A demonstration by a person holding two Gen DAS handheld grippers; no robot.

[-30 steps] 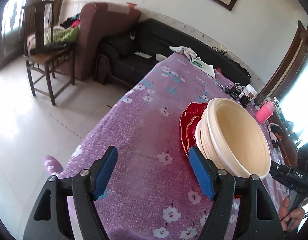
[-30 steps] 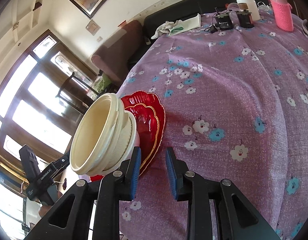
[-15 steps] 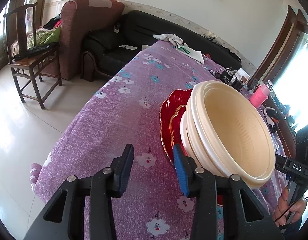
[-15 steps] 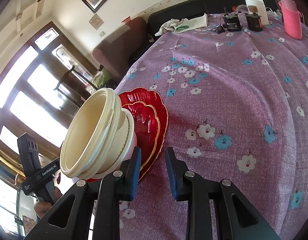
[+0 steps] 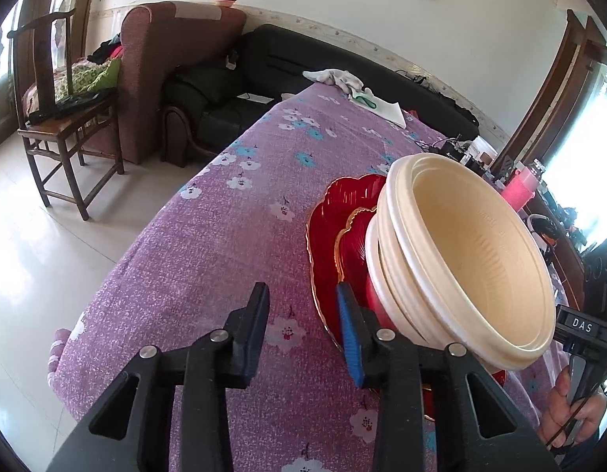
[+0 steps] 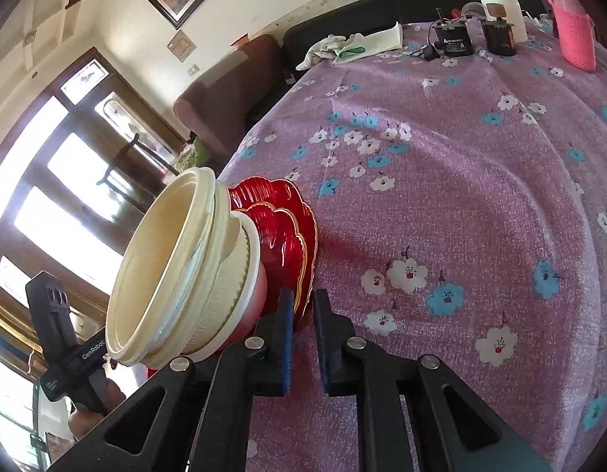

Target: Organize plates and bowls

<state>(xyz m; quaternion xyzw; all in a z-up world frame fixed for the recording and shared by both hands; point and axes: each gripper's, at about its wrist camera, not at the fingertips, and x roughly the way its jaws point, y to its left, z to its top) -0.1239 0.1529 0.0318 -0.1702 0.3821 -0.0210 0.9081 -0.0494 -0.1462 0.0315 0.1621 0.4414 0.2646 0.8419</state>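
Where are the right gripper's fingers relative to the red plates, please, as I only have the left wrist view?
Observer: The right gripper sits at the near rim of the red plates. Its fingers have just been closing and almost touch.
Operator: Do they hold the rim?
Observer: I cannot tell, but the rim shows right at the narrow gap.
Operator: What lies past the plates on that side?
Observer: Only bare flowered tablecloth, as far as the pink basket.
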